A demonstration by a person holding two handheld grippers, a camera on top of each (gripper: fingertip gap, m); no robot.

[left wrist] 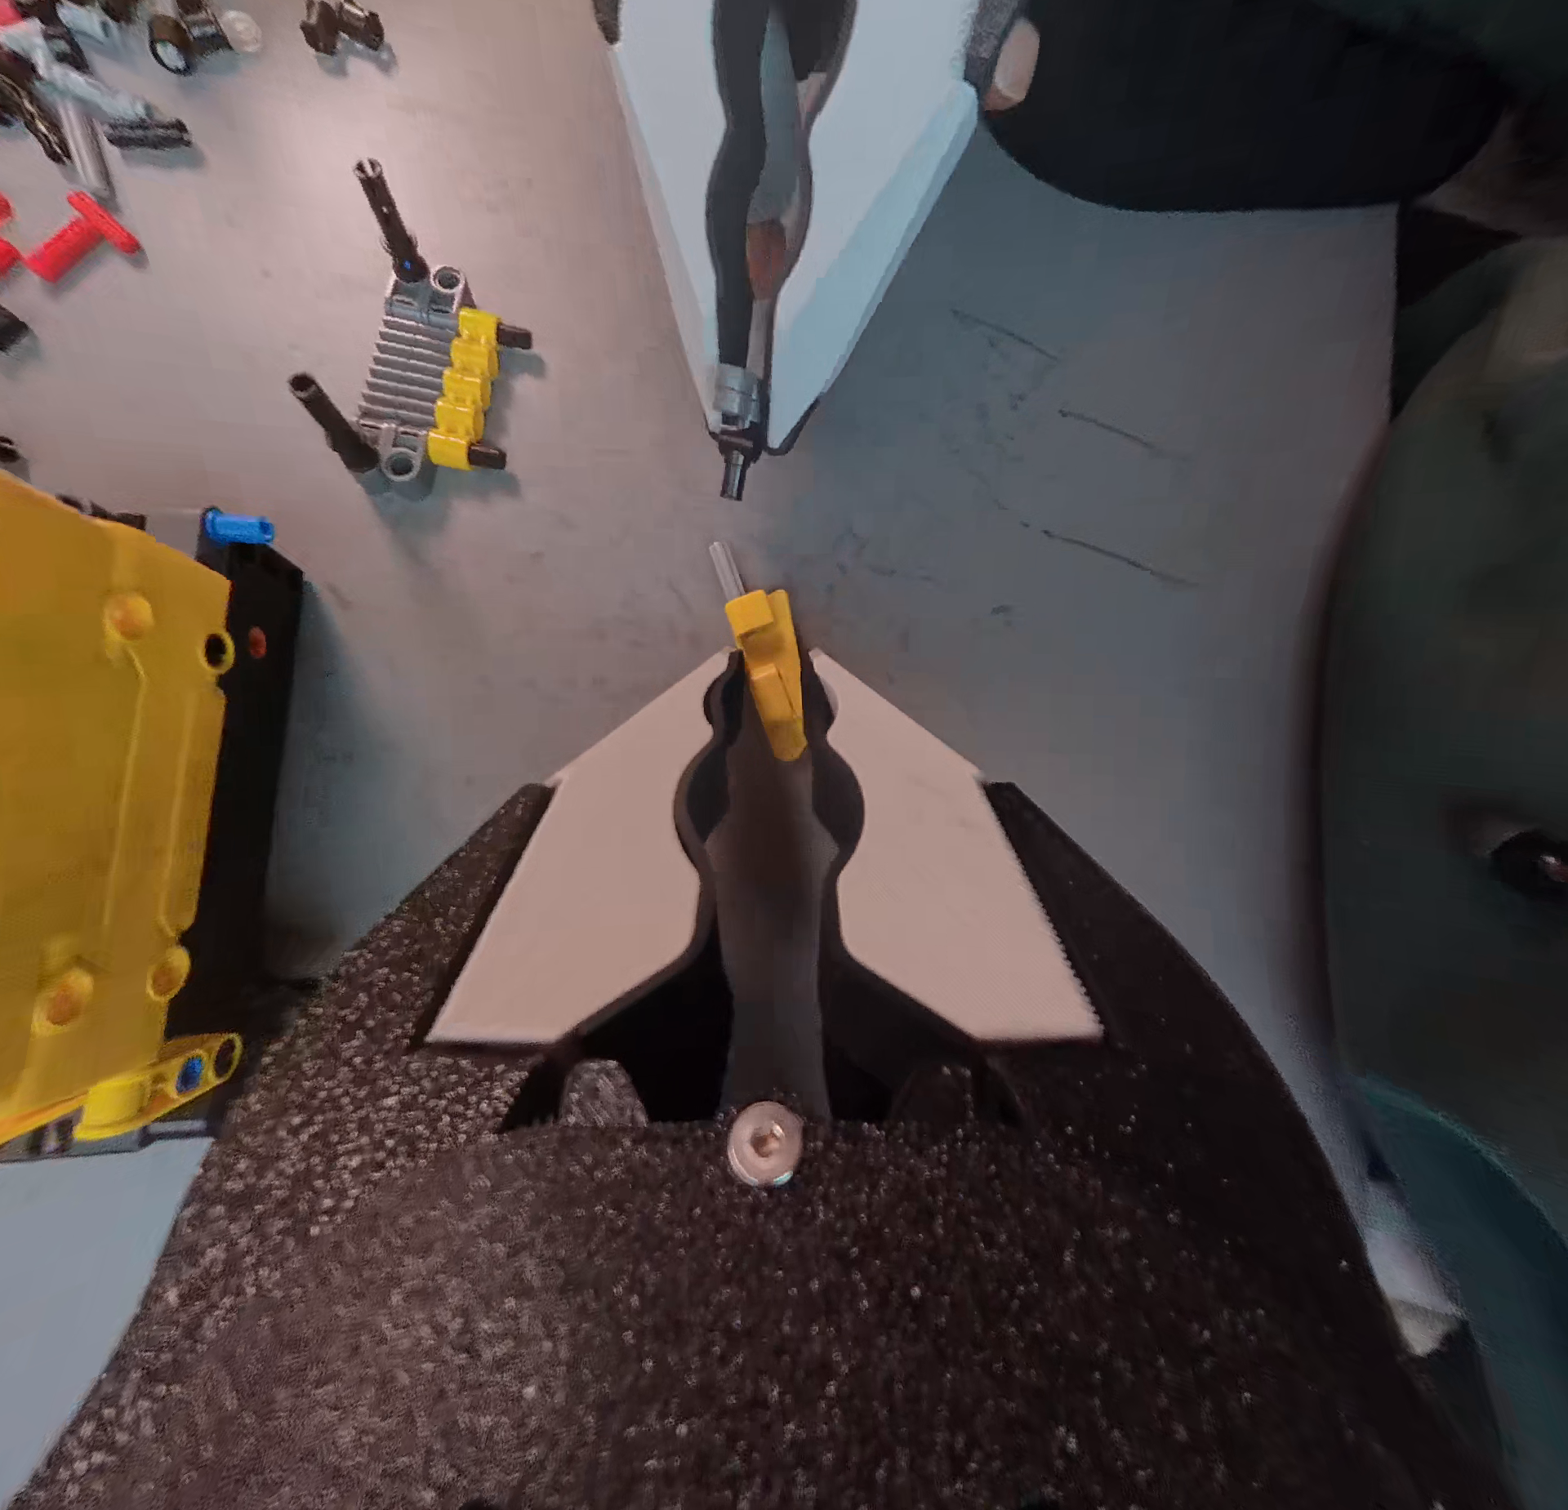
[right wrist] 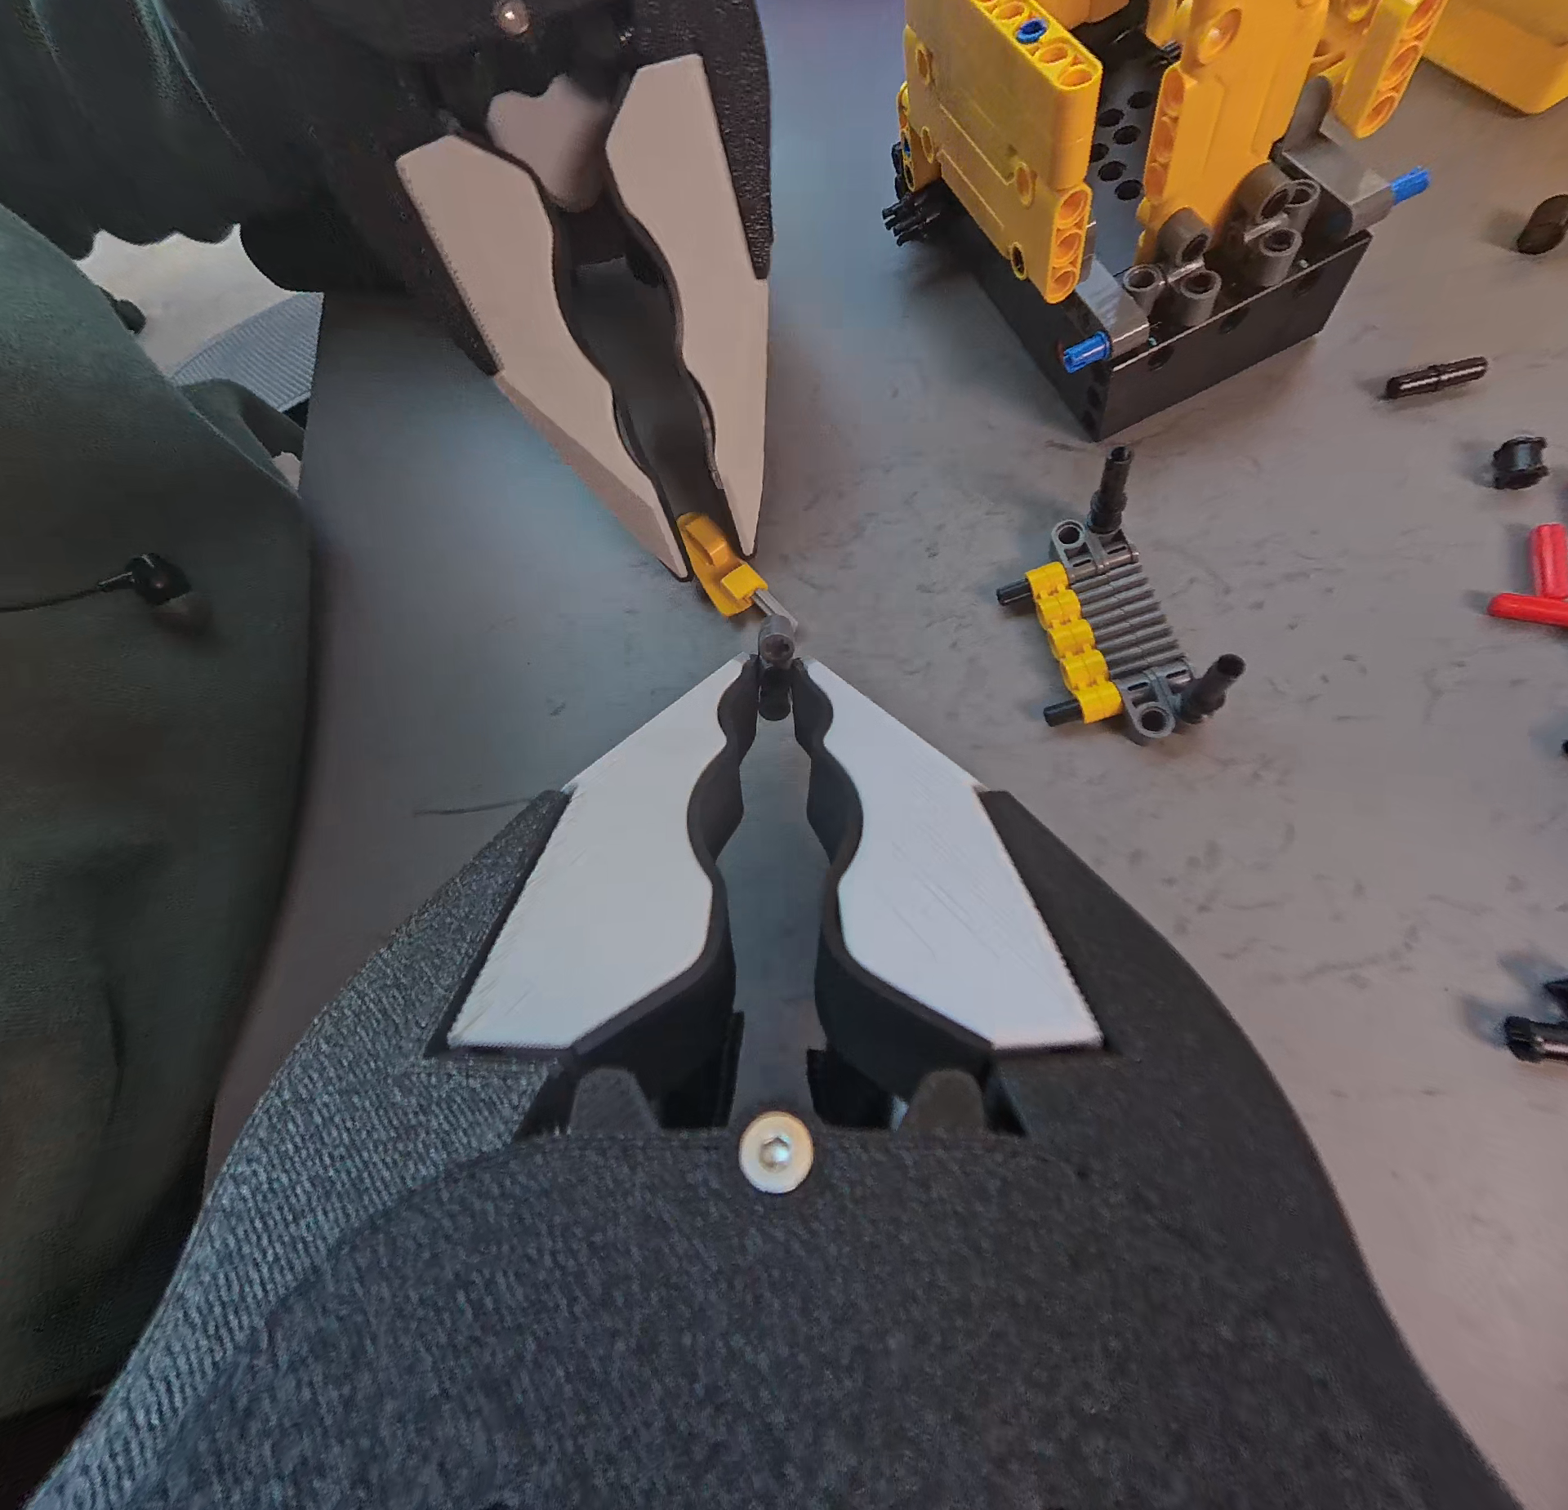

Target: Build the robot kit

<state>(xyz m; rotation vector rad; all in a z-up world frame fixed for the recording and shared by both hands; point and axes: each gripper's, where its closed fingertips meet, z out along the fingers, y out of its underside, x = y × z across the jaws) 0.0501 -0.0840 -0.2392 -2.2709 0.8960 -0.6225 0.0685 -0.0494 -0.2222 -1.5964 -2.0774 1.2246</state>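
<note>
While the left tool (left wrist: 768,663) pinches a yellow connector (left wrist: 768,672) with a grey axle (left wrist: 723,566), the right tool (right wrist: 774,663) opposite clamps a black pin (right wrist: 775,663), tips nearly meeting.

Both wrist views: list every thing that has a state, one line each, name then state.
left gripper: shut on the yellow connector
yellow connector: clamped at the fingertips, grey axle sticking out
right gripper: shut on the black pin
black pin: clamped, tip close to the axle
grey-and-yellow subassembly: lying flat, untouched
yellow-and-black model: standing upright on the table
</note>
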